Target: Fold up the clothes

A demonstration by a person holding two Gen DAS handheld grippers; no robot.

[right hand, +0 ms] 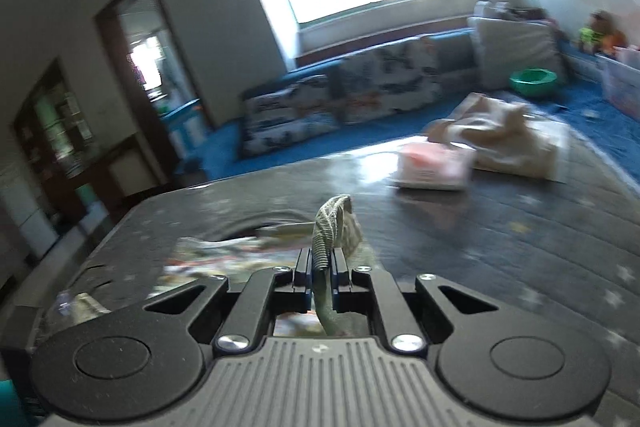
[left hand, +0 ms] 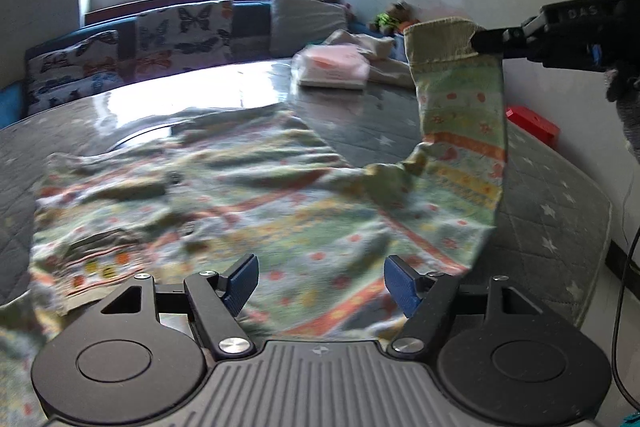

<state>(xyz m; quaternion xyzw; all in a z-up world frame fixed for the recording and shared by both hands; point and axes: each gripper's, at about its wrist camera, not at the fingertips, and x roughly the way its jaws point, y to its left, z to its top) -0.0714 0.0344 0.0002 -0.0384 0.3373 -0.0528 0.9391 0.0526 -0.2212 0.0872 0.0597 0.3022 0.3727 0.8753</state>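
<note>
From my left wrist view, far left, a row of butterfly-print cushions [left hand: 132, 47] leans along a blue sofa under a window too bright for me to see through. In front of them the grey quilted desk cover with pale stars [left hand: 540, 187] curves away, glare washing out its far middle. Spread across it lies the green, orange-striped, flower-printed child's garment [left hand: 240, 203], rumpled and blurred; its near-left edge slips out of frame and my own tool hides its near hem. My left tool [left hand: 320, 285] hangs just above that cloth with its blue pads [left hand: 242, 283] well apart and nothing between them. Farther back sits a folded pink-and-white stack [left hand: 332, 67] beside a crumpled beige cloth [left hand: 380, 55], both soft in focus. To the right, one sleeve of the garment rises off the desk, its ribbed olive cuff [left hand: 440, 39] pinched by my right tool [left hand: 486, 43], whose body and the gloved hand behind it are cut off by the frame edge. A red box [left hand: 532, 125] peeks out beyond the desk edge, partly hidden by the sleeve. In my right wrist view the whole room smears with motion, but the right tool [right hand: 321, 273] is plain: its fingers are pressed together on the ribbed cuff [right hand: 330, 227], which sticks up between them, while the rest of the garment is mostly hidden beneath the tool.
</note>
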